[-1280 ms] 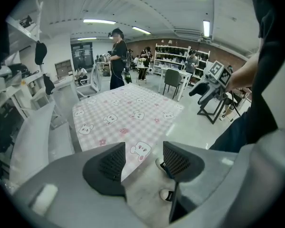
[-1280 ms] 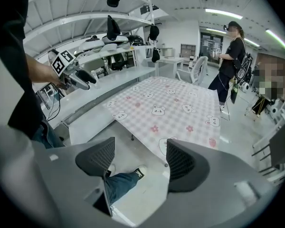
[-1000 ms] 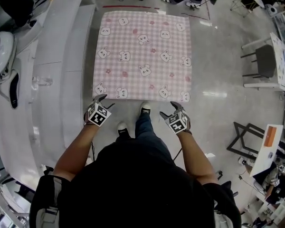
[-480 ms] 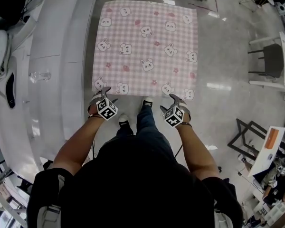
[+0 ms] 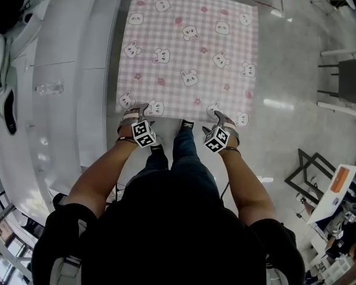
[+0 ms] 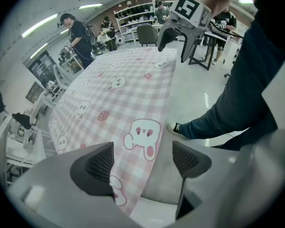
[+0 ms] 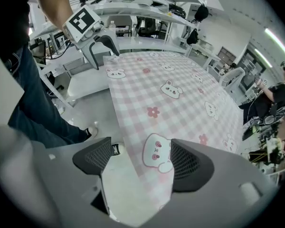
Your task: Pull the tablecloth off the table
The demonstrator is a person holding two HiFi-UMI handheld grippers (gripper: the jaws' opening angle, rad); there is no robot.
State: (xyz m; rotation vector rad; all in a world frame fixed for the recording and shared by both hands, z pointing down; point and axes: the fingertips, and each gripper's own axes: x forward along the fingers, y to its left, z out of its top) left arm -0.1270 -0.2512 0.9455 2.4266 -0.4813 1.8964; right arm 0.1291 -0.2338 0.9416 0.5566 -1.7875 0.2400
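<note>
A pink checked tablecloth (image 5: 190,46) printed with bunnies covers a square table in front of me. My left gripper (image 5: 137,110) is at its near left corner and my right gripper (image 5: 221,117) at its near right corner. In the left gripper view the jaws (image 6: 142,163) stand open over the cloth's edge (image 6: 133,141), and the pads do not touch it. In the right gripper view the jaws (image 7: 140,158) have just been opening; the cloth's edge (image 7: 156,151) lies between them, unpressed. Each gripper shows in the other's view: the right gripper (image 6: 173,34) and the left gripper (image 7: 102,44).
A long white counter (image 5: 65,70) runs along the left of the table. A dark chair (image 5: 344,79) and a folding frame (image 5: 308,171) stand on the floor to the right. My shoe (image 5: 186,125) is by the cloth's near edge. People work in the background (image 6: 78,30).
Both grippers have sunk and moved forward from in front of the table to the cloth's near edge. The table now fills more of the head view.
</note>
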